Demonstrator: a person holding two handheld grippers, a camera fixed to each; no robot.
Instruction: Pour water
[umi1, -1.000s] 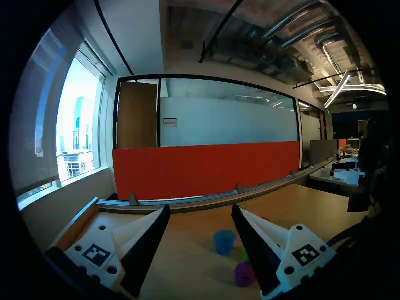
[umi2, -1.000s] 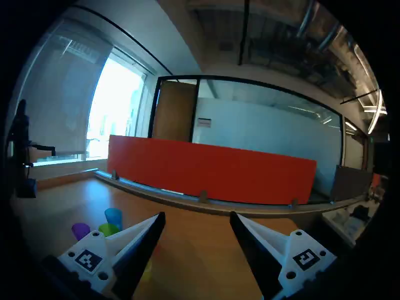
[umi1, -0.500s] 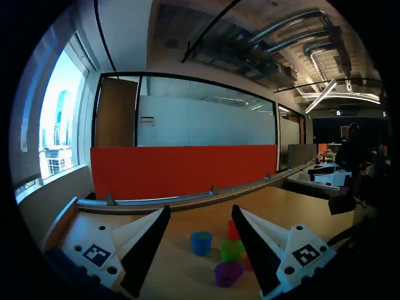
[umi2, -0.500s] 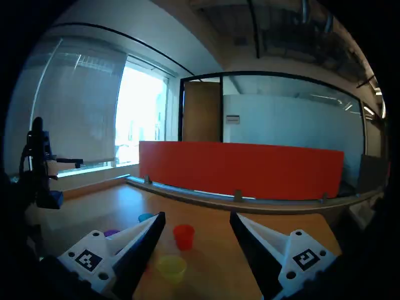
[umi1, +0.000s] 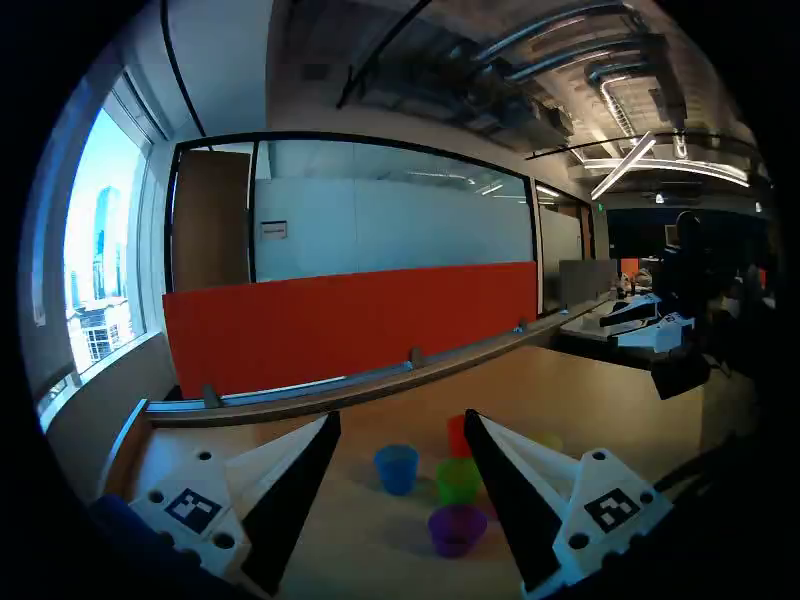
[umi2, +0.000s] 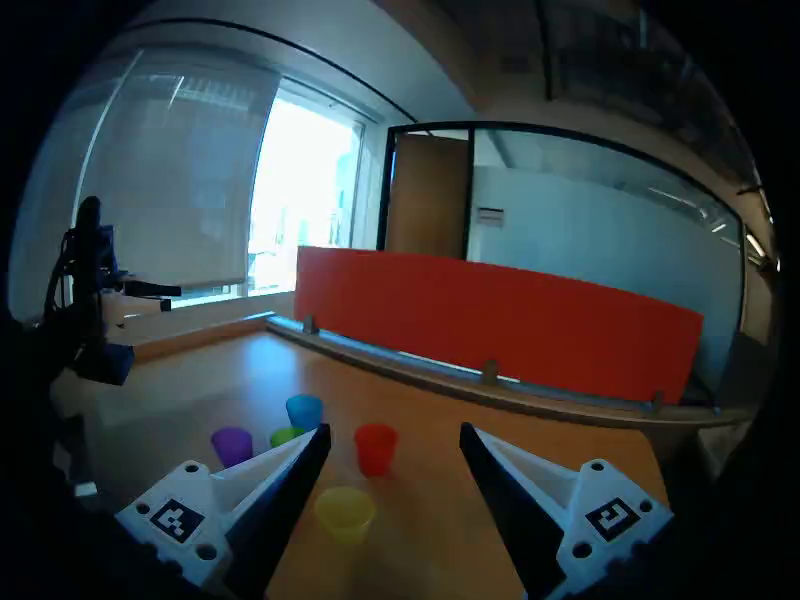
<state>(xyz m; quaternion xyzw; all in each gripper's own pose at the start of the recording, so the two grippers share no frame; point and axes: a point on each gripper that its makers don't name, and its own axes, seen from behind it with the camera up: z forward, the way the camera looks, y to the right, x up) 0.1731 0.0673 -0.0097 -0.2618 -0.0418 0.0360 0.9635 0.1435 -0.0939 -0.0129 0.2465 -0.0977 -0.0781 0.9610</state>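
As we look out along the left gripper (umi1: 401, 414), its two fingers (umi1: 285, 490) stand wide apart with nothing between them. They are white plastic wedges with matte black inner faces, each carrying a square black-and-white marker near its base. Beyond the tips, on the smooth wooden table (umi1: 600, 385), we have a huddle of small translucent plastic cups, all upright, all tapering toward the foot. Blue cup (umi1: 397, 468) sits to the left, green cup (umi1: 458, 480) just beside it, purple cup (umi1: 456, 528) nearest us. The red cup (umi1: 457, 434) stands behind the green one, its right side tucked behind the right finger. Whether any of them holds water, we cannot tell.

Over in the right gripper view it's the same story: the right gripper (umi2: 394, 428) gapes open and grips nothing, with the same white wedges and black faces. Here the yellow cup (umi2: 345, 513) sits closest, low between the fingers, with the red one just beyond it. Blue, green and purple range off to the left, the green partly hidden by the left finger. No cup touches a finger — they all stand on the table, apart from both grippers.

Behind the table runs a grey metal rail (umi1: 380, 376), above it a flat orange partition (umi1: 350, 320), then glass walling and a bright window (umi2: 300, 215).
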